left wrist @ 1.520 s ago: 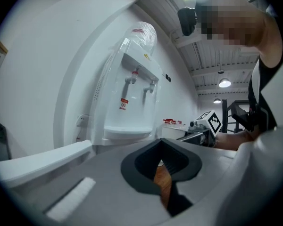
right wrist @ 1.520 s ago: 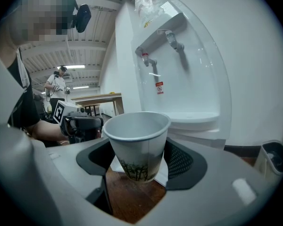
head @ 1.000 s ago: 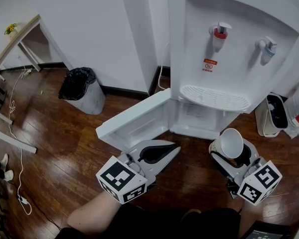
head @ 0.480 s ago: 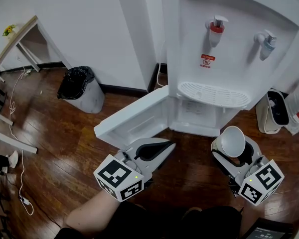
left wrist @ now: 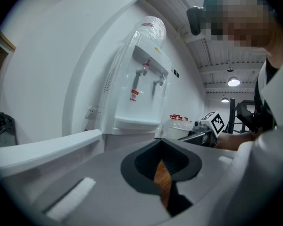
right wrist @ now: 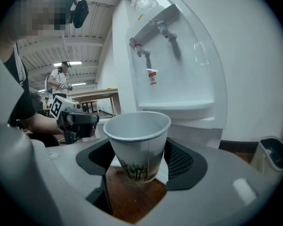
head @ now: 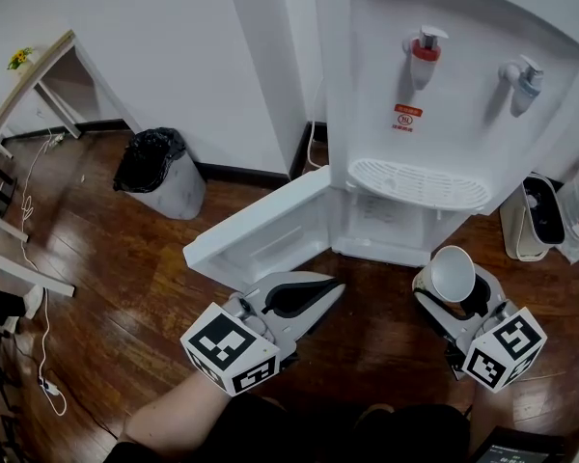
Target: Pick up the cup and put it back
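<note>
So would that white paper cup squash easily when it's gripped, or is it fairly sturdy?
The white paper cup looks thin-walled, so it would probably dent under a hard squeeze. It appears empty inside, so likely very light and easy to tip. Its tapered sides might let it slip between the jaws.

Site: shared office or lab workroom, not a home. Evidence:
- floor-standing water dispenser with two taps, against a white wall
- dark wood floor
- bin with black liner
- table by the wall
- loose cable on the floor

Gripper views add an exposed-beam ceiling with ceiling lights and a second person standing further back.
</note>
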A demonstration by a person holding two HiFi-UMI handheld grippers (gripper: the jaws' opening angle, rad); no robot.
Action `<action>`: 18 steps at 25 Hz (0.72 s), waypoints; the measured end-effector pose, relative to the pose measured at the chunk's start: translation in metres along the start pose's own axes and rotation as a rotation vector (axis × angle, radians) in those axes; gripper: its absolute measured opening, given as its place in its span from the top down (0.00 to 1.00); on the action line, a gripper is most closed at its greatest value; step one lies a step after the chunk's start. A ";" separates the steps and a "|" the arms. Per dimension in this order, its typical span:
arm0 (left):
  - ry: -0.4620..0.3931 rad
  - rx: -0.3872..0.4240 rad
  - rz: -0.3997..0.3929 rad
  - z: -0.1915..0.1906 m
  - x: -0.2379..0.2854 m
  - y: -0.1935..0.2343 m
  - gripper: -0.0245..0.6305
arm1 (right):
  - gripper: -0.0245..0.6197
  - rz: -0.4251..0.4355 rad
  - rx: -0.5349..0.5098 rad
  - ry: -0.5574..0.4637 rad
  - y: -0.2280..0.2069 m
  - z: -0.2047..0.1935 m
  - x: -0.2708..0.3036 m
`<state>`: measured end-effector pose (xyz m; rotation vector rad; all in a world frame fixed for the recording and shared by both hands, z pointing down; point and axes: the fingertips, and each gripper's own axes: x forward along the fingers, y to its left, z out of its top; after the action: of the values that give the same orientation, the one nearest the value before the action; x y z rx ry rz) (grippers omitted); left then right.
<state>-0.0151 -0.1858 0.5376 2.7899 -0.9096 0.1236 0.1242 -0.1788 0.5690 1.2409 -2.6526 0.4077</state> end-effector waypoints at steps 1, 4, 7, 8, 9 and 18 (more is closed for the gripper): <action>0.002 0.004 -0.001 0.000 -0.001 0.000 0.96 | 0.46 -0.003 0.001 0.007 -0.004 -0.006 0.004; 0.016 0.013 -0.002 -0.004 -0.003 0.001 0.96 | 0.46 -0.012 0.004 0.023 -0.018 -0.028 0.019; 0.016 0.026 -0.009 -0.004 -0.005 0.001 0.96 | 0.46 -0.027 0.011 0.025 -0.035 -0.049 0.035; 0.014 0.029 -0.008 -0.005 -0.005 0.001 0.96 | 0.46 -0.033 0.009 0.027 -0.041 -0.056 0.041; 0.012 0.027 -0.001 -0.006 -0.007 0.002 0.96 | 0.46 -0.037 0.005 0.029 -0.046 -0.063 0.047; 0.056 0.037 0.135 -0.019 -0.025 0.031 0.96 | 0.46 -0.061 0.075 0.031 -0.077 -0.129 0.110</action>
<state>-0.0542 -0.1922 0.5577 2.7418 -1.0922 0.2406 0.1203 -0.2641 0.7351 1.3220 -2.5888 0.5161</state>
